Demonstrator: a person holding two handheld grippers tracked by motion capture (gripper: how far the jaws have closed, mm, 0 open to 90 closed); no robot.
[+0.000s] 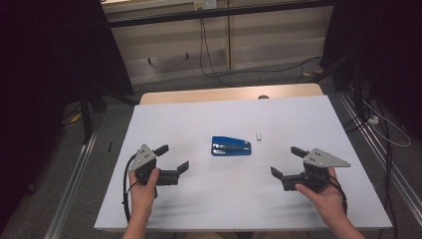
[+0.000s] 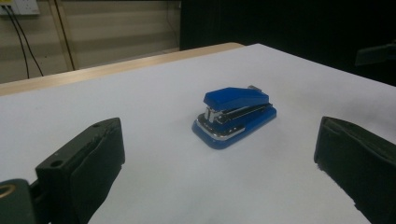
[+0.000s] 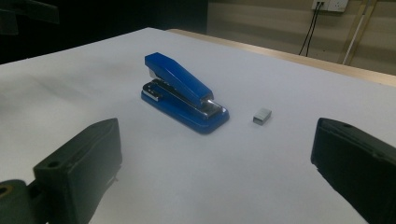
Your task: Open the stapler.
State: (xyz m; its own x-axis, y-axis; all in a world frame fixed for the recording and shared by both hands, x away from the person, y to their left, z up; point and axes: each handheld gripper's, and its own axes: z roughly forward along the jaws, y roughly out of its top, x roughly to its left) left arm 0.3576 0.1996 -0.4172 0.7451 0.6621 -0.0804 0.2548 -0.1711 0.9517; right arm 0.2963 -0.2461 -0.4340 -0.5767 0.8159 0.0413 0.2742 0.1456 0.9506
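A blue stapler lies flat in the middle of the white table top; it is also in the left gripper view as the stapler and in the right gripper view as the stapler. A small silver block of staples rests just right of it, seen closer as the staple block. My left gripper is open, held low to the stapler's left, nothing between its jaws. My right gripper is open too, to the stapler's right and nearer the front edge.
The white top covers a wooden table whose far edge shows bare. Black curtains hang on both sides. Cables run along the floor and wall behind. A metal rail runs along the floor left of the table.
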